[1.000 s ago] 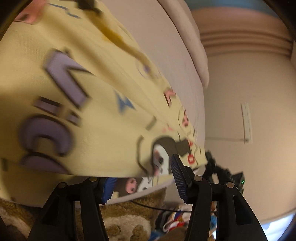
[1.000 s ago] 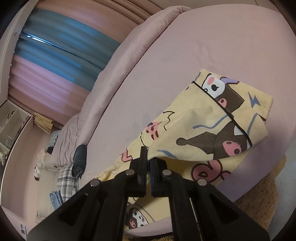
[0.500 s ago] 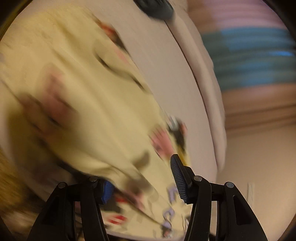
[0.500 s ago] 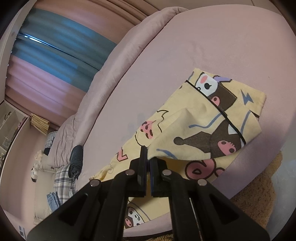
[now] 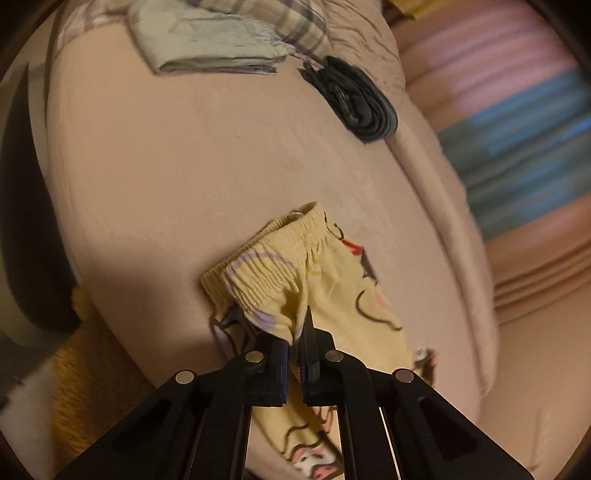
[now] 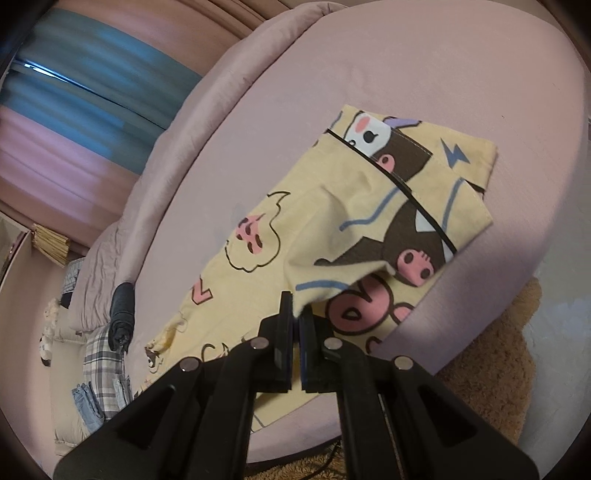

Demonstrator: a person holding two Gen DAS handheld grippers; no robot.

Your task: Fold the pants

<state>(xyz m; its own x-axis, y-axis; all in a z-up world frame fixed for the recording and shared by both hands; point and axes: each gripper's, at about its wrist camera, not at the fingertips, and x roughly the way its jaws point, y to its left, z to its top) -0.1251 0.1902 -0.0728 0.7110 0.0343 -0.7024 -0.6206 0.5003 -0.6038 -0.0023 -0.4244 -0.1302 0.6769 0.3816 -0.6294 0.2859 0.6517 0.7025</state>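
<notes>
Pink bedding covers a wide rounded bed (image 6: 424, 62) that fills both wrist views, with striped pink and blue curtains (image 6: 85, 96) behind it. Nearest the left wrist camera, the left tongs (image 5: 293, 341) are closing on the pale yellow cartoon-print cotton pants (image 5: 332, 295), with a fold of cloth just below the gathered elastic waistband (image 5: 266, 254) pinched between the blue pads. That waistband end is bunched and lifted slightly off the sheet, while the rest of the pants trails down towards the bed's near edge. Beyond them lies bare pink sheet, then a rolled dark grey garment (image 5: 360, 103) by the raised edge of the bedding, and farther back a folded pale blue cloth (image 5: 207, 40) beside a plaid fabric (image 5: 295, 18).

From the right wrist camera, the right tongs (image 6: 295, 321) are clamped tight on a fold of the same pants (image 6: 351, 229), raising a small peak of fabric. Past it the leg ends lie spread flat on the bed, near its edge. A tan shaggy rug (image 6: 491, 369) shows on the floor below.
</notes>
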